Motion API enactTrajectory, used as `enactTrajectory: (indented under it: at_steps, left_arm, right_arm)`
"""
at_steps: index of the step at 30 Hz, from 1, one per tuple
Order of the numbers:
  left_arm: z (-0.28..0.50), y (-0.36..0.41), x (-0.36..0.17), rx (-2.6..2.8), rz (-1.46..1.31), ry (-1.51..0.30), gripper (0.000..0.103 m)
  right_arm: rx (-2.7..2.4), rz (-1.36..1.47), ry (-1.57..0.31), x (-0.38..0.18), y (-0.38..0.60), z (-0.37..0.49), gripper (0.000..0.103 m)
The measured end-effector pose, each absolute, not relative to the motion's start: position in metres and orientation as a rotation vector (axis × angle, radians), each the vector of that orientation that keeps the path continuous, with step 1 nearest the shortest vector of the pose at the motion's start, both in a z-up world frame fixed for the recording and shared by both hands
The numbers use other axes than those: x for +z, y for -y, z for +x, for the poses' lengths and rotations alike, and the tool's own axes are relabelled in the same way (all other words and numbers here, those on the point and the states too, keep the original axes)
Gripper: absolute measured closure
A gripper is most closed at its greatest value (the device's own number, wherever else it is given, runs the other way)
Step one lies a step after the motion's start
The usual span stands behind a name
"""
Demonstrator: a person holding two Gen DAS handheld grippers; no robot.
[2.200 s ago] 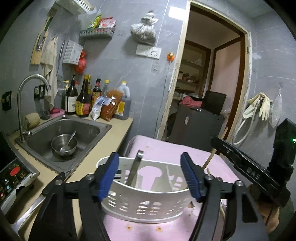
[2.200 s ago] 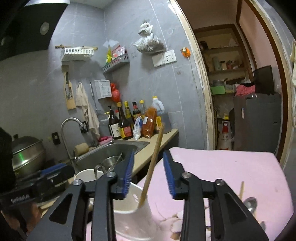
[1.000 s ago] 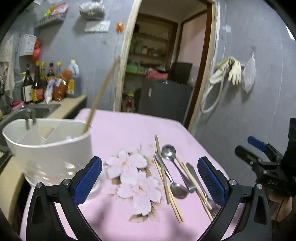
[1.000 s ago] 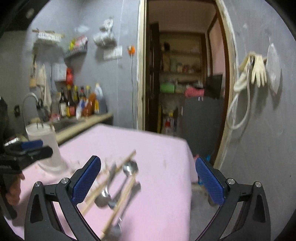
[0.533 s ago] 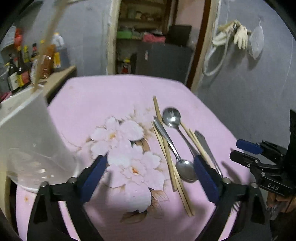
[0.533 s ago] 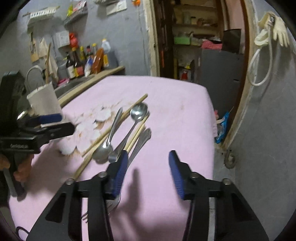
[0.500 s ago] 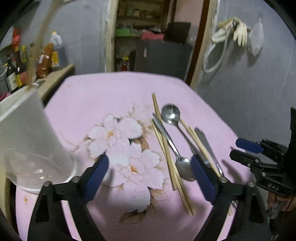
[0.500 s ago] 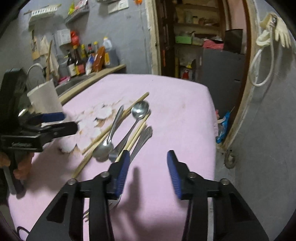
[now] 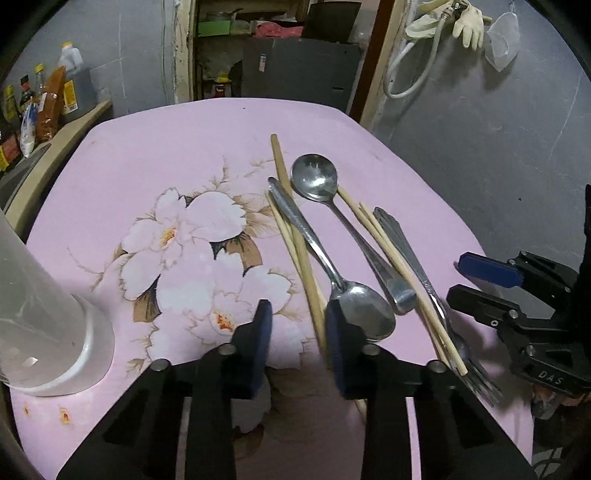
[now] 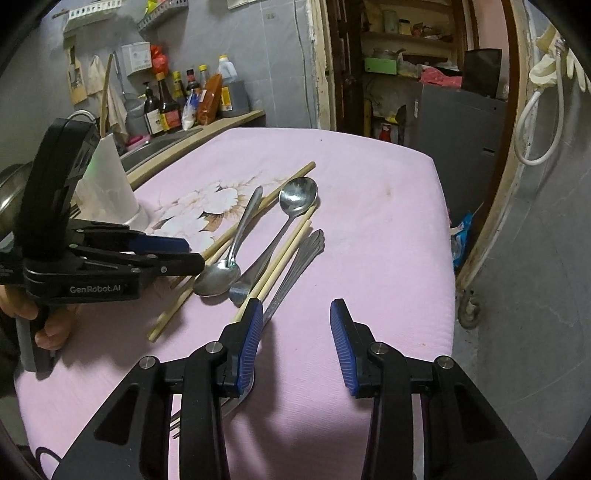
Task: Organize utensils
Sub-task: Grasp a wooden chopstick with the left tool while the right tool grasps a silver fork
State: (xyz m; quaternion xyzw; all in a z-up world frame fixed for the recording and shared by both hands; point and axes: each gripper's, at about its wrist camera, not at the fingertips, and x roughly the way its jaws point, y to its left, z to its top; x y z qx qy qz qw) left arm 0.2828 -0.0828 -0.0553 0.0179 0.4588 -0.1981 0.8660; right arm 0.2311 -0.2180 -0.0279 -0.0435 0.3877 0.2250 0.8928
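Left claw beside chopsticks

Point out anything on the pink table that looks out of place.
The chopsticks, two spoons and a fork lie crisscrossed in a loose pile on the table, not in the white holder.

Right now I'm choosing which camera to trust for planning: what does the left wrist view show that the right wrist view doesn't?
Only the left wrist view: a clear bag hanging on the wall and orange stains on the cloth's near corner. Only the right wrist view: a person's hand and a wall rack. Both: two spoons, chopsticks, a fork, the pink cloth, the white holder.
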Motion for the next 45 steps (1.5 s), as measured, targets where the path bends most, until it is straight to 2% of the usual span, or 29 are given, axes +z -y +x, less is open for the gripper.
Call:
enactTrajectory:
  at_steps: [1,3,11,20,26,29,32,34,45]
  left_arm:
    - [0.283,0.083,-0.055,-0.424,0.031,-0.966,0.094]
    - [0.284,0.083,-0.055,-0.437,0.006,-0.980,0.099]
    - [0.274,0.067,-0.052,-0.379,-0.061,-0.990,0.100]
    - [0.228,0.053,-0.044,-0.405,-0.094,-1.041,0.100]
    - [0.225,0.061,-0.042,-0.418,-0.006,-1.054,0.099]
    - [0.237,0.067,-0.042,-0.441,0.050,-1.062,0.095]
    - [0.249,0.071,-0.043,-0.447,0.095,-1.061,0.089]
    - [0.260,0.073,-0.043,-0.438,0.111,-1.052,0.081]
    - [0.327,0.089,-0.041,-0.459,0.148,-1.119,0.081]
  right_arm:
    - [0.464,-0.091,-0.806,-0.028,0.218,0.231,0.067]
    - [0.460,-0.094,-0.809,-0.028,0.218,0.232,0.067]
    - [0.479,-0.116,-0.830,-0.030,0.207,0.231,0.074]
    - [0.454,-0.152,-0.834,-0.030,0.199,0.232,0.082]
    - [0.441,-0.151,-0.840,-0.031,0.199,0.238,0.084]
    - [0.436,-0.150,-0.854,-0.031,0.197,0.245,0.084]
    - [0.431,-0.172,-0.867,-0.033,0.192,0.254,0.084]
    - [0.428,-0.188,-0.876,-0.035,0.188,0.259,0.084]
    - [0.449,-0.182,-0.954,-0.037,0.187,0.286,0.082]
